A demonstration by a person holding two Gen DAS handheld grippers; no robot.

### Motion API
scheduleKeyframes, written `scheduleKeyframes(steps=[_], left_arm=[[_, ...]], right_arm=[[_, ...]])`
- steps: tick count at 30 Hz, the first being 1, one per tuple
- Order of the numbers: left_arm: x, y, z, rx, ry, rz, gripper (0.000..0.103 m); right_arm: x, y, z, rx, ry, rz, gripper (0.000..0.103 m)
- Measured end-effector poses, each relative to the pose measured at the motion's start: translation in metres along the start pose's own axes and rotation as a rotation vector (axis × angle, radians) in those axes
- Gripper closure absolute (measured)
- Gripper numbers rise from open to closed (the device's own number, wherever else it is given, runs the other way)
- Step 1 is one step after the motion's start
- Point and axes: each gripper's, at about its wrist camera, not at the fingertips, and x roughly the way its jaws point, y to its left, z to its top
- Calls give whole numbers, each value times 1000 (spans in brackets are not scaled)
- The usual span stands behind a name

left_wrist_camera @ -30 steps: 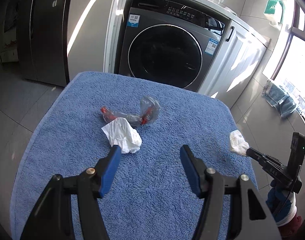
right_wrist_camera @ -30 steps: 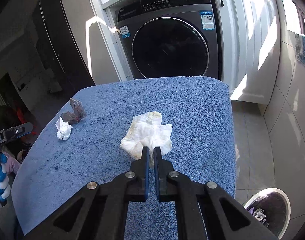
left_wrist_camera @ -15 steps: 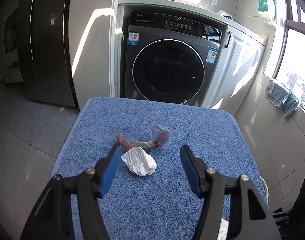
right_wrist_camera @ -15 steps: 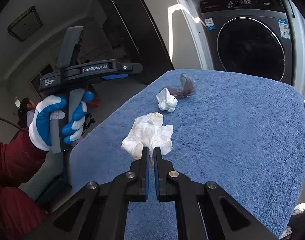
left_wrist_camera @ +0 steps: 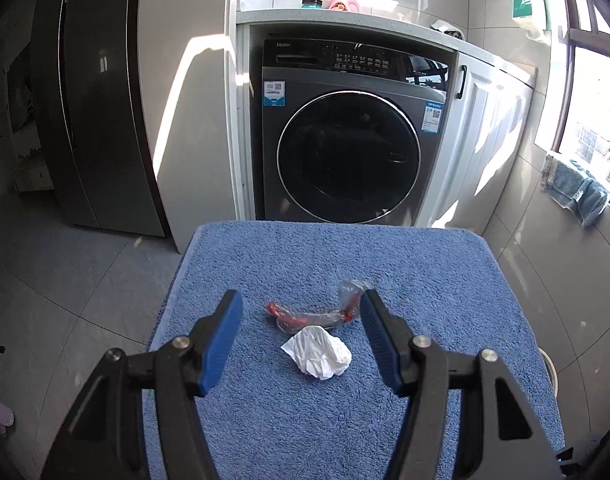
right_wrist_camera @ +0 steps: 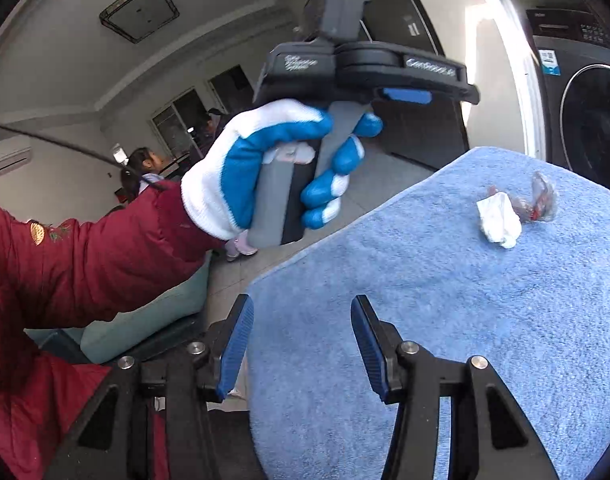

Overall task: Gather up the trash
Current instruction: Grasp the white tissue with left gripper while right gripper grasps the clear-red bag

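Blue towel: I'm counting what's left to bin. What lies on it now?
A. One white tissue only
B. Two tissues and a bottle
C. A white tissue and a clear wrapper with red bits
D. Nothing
C: on the blue towel a crumpled white tissue lies just in front of a clear wrapper with red bits.

The left gripper hangs tilted downward, jaws apart and empty, gripped by a gloved left hand. The right gripper is opening, nothing between its jaws.
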Motion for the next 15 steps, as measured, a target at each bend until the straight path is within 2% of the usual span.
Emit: scheduleKeyframes(steps=[3,6,10,15], left_arm=[[30,4,-20,-35,67,-15,44],[60,4,-36,-61,123,-34,44],[96,4,-52,-109,180,-60,44],[128,4,-63,-160,213,-92,44]], right_arm=[[1,-45,13,52,-22,-142,54],[9,-87,28,89,-33,-242,54],[22,-141,48,131,-46,-319,49],[49,-190,69,191,-67,-353,45]])
